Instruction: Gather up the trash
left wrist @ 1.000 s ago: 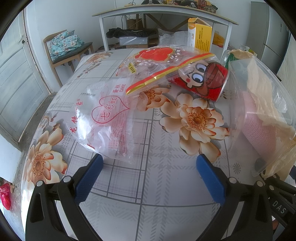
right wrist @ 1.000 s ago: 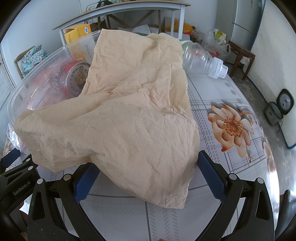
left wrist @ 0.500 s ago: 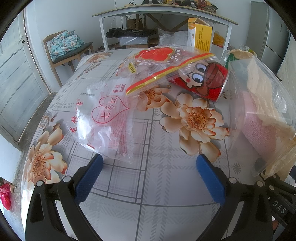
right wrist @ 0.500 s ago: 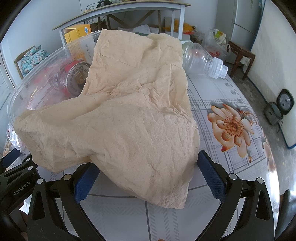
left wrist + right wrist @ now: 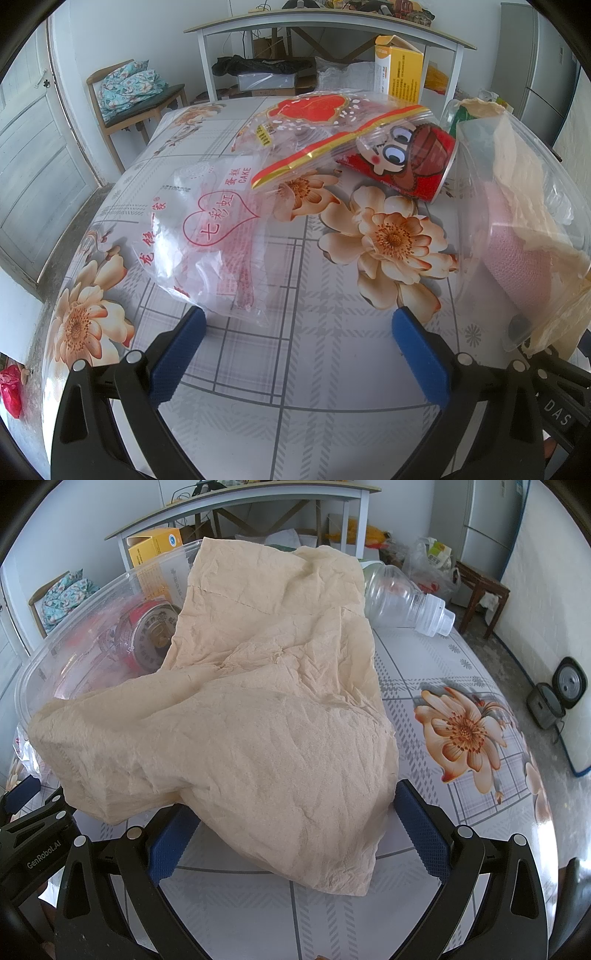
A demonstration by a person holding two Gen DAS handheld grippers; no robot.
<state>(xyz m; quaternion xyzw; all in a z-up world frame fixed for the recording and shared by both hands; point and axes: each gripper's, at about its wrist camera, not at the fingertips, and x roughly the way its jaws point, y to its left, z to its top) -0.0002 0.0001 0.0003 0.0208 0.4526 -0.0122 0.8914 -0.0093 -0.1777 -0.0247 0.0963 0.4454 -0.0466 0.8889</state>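
A clear cake bag with red print [image 5: 218,236] lies on the floral table just ahead of my open left gripper [image 5: 299,347]. Behind it sit a red and gold snack wrapper [image 5: 321,122] and a red cartoon can [image 5: 410,158] on its side. At the right stands a clear plastic tub [image 5: 517,229] with a crumpled beige paper towel [image 5: 251,709] draped over its rim and down onto the table. My right gripper [image 5: 295,827] is open, its fingers either side of the towel's lower edge. An empty clear bottle [image 5: 402,598] lies behind the towel.
A yellow box [image 5: 400,75] stands at the table's far edge. Beyond are a white desk [image 5: 325,33], a chair with a floral cushion [image 5: 129,92] and a fridge [image 5: 487,513]. A rice cooker [image 5: 561,690] sits on the floor at the right.
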